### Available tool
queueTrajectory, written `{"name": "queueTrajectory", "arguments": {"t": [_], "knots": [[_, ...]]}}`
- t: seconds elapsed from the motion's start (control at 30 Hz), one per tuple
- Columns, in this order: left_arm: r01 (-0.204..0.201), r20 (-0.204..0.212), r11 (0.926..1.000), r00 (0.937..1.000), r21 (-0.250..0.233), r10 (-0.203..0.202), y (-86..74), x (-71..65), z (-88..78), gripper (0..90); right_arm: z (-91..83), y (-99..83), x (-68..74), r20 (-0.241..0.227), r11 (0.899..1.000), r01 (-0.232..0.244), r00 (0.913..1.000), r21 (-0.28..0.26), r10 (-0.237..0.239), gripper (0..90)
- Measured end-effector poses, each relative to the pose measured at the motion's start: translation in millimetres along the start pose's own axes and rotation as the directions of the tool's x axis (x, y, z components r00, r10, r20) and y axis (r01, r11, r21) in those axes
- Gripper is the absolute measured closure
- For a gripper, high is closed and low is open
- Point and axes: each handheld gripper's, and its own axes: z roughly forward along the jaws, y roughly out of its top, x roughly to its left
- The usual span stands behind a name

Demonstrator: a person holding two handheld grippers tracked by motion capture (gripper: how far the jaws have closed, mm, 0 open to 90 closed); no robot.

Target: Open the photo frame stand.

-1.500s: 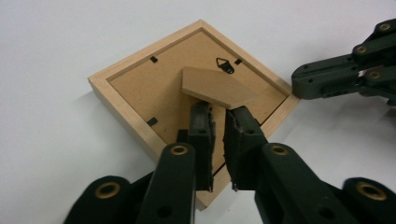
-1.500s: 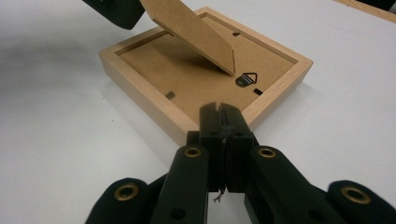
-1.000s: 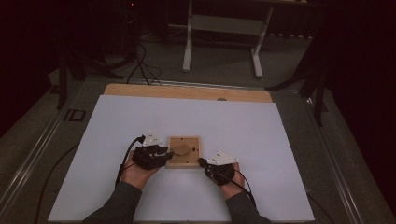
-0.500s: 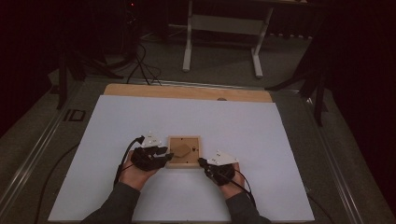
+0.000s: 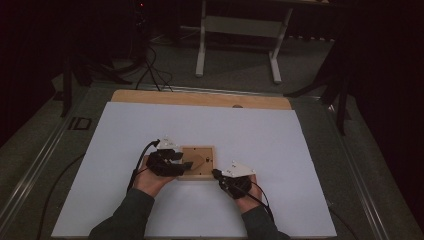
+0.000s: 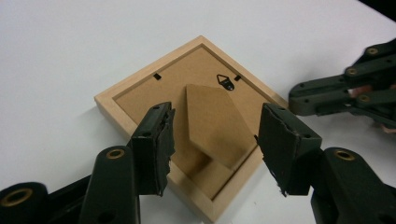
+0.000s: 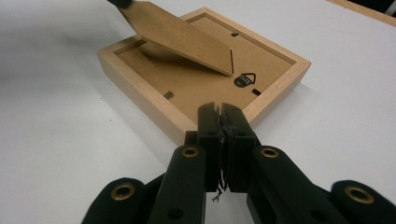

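High view: wooden picture frame (image 5: 197, 162) lies face down near the front middle of the white table (image 5: 300, 150), backing up. Left gripper (image 5: 186, 164) sits at the frame's left edge; in the left gripper view its jaws have just been opening and now stand apart on either side of the cardboard easel stand (image 6: 215, 123), pads clear of it, so nothing is gripped. The stand tilts up off the backing (image 7: 196, 84), presumably swung out so the frame can stand. Right gripper (image 5: 216, 174) rests at the frame's front right corner, jaws pressed together on nothing, tips touching or just beside the rim, likely bracing the frame against sliding. Hanger (image 7: 244, 80) lies flat beside the stand's hinge.
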Motion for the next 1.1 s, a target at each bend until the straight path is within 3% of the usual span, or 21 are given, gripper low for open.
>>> {"name": "queueTrajectory", "arguments": {"t": [0.13,0.33,0.63,1.1], "knots": [[0.044,0.03,0.999,0.9986,0.0,-0.044,2.9,4.1,7.8,43.6,0.0,0.0,-0.3,0.0,1.0,0.004,1.0,-0.001,-0.004,86.8],[0.115,0.078,0.9917,0.9897,0.056,-0.12,2.8,10.6,16.1,46.4,-0.1,0.0,-0.1,0.0,1.0,0.002,1.0,0.001,-0.002,86.3],[0.143,0.094,0.9858,0.984,0.088,-0.151,2.2,12.3,25.0,44.2,-0.1,0.0,0.1,0.002,1.0,0.005,1.0,0.001,-0.005,86.3],[0.158,0.124,0.9778,0.9766,0.138,-0.176,4.7,14.8,33.1,48.8,-0.1,0.0,-0.2,0.0,1.0,0.004,1.0,0.001,-0.004,86.2]]}}
